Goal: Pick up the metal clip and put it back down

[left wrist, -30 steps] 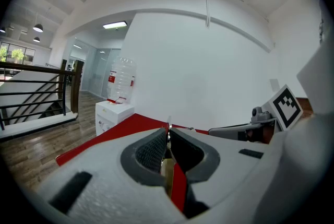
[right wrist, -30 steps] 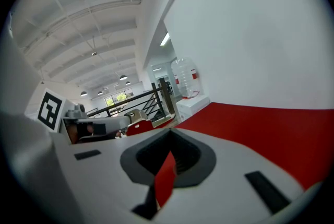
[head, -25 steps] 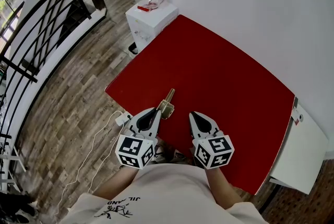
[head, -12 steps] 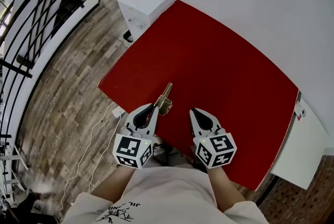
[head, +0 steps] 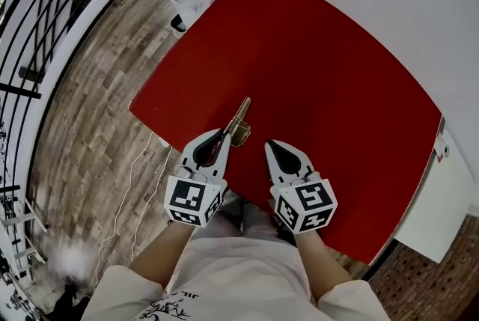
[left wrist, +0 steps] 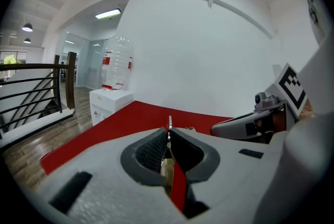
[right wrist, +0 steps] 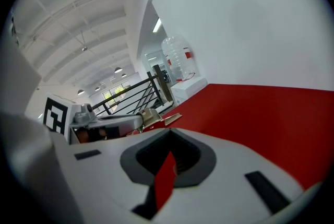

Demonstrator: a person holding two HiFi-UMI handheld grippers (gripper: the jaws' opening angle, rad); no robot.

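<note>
From the head view we see the left tool point(head: 224, 135) clamped on the metal clip point(head: 240, 125), a long brass-coloured piece jutting forward over the red worktop point(head: 322, 65). Its own view shows us only a thin edge between the jaws. The right tool point(head: 270, 145) is closed and empty.

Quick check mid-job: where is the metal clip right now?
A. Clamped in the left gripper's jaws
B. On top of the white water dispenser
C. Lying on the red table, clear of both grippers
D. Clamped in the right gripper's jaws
A: the left gripper has its jaws closed on the metal clip, whose brass end sticks out past the tips in the head view, while the right gripper has its jaws together with nothing between them.
</note>
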